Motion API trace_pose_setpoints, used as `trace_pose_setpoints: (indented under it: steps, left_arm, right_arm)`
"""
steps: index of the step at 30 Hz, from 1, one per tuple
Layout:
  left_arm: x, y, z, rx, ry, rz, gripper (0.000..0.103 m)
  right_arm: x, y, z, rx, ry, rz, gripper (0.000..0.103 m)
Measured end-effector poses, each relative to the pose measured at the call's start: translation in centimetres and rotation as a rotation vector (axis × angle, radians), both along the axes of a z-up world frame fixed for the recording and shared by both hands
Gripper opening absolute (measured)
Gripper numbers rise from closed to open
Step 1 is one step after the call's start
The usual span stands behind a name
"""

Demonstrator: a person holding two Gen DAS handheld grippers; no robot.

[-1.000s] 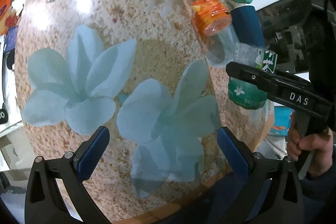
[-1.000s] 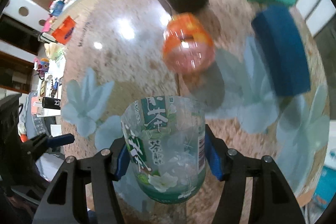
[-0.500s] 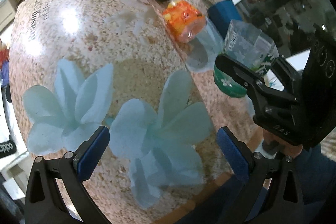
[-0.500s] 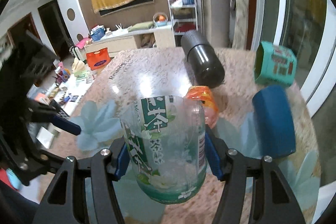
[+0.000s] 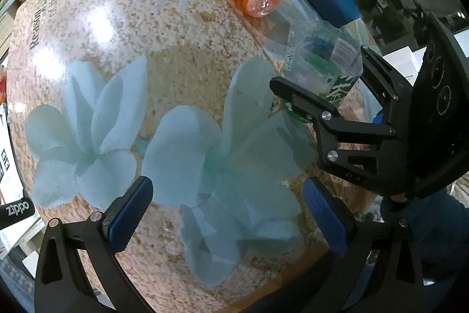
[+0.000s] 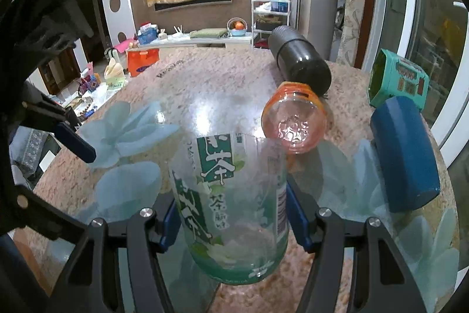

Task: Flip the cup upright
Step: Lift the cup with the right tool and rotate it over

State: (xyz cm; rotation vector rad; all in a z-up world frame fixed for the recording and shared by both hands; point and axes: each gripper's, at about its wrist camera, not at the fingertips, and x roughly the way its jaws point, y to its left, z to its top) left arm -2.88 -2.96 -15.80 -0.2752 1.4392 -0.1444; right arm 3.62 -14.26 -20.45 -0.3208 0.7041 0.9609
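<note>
Cup: clear plastic cup [image 6: 234,204] with a green tea label, cut-bottle shape, held above the desk [image 6: 205,84] near its right edge.
Cup axis: long axis close to vertical in the right wrist view, open rim up, green base down; in the left wrist view the cup [image 5: 319,60] leans a little.
Right tongs: right tongs [image 6: 233,220] pinch the cup at its lower half, blue pads pressed on both sides.
Left tongs: left tongs [image 5: 225,213] spread wide, nothing between them, over the pale blue flower print.
Neighbours: orange cup [image 6: 294,119] on its side just behind the clear cup; blue cup [image 6: 404,157], black flask [image 6: 299,60] and teal box [image 6: 395,81] also lie on the desk.
</note>
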Motion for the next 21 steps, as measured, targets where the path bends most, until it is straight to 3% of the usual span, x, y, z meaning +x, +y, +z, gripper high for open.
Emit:
trace_pose_setpoints:
  steps: [13,17,21]
  left_arm:
    - [-1.0,-1.8,-1.5,0.037,0.028,-0.021,0.103]
    - [-0.5,-1.4,-0.7,0.050,0.014,-0.009,0.103]
    - [-0.5,-0.5,0.6,0.049,-0.029,0.004,0.103]
  right_arm:
    - [-0.9,-0.2,-0.7,-0.014,0.009,-0.008,0.062]
    - [-0.3,-0.6,0.5,0.010,0.059,-0.032,0.081]
    - [0.7,-1.3,2.7,0.034,0.138,-0.078,0.081]
